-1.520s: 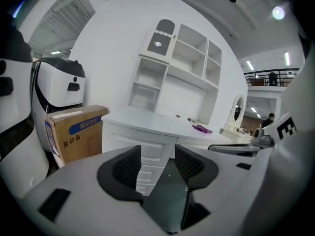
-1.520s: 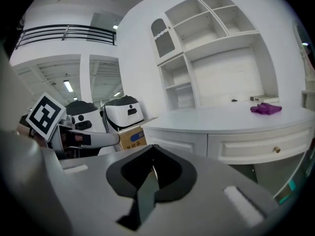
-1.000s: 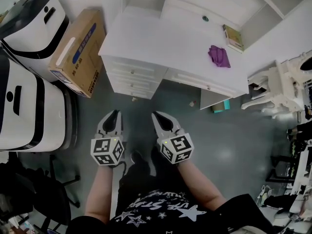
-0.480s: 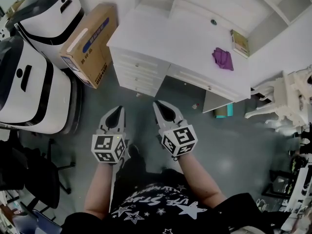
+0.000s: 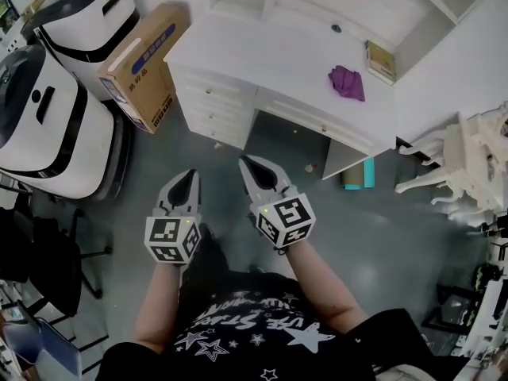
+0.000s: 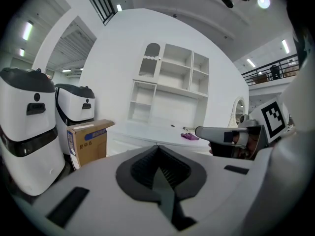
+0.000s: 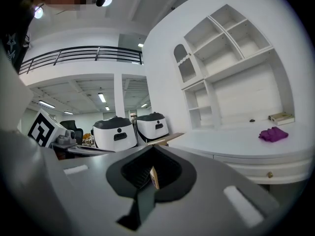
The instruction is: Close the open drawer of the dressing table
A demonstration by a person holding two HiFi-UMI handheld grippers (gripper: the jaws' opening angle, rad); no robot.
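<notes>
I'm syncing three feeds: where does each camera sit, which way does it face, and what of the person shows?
Head view: on the head, looking steeply down at dressing table and floor; shows forearms, left tool, right tool.
Left gripper view: on the left tool, looking along its shut jaws at the table; right tool at right.
Right gripper view: on the right tool, along its shut jaws across the tabletop; left tool at left.
Shared: all three show the purple cloth on the table.

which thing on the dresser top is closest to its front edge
The purple cloth; the yellowish book and the small dark object both lie farther back.
</notes>
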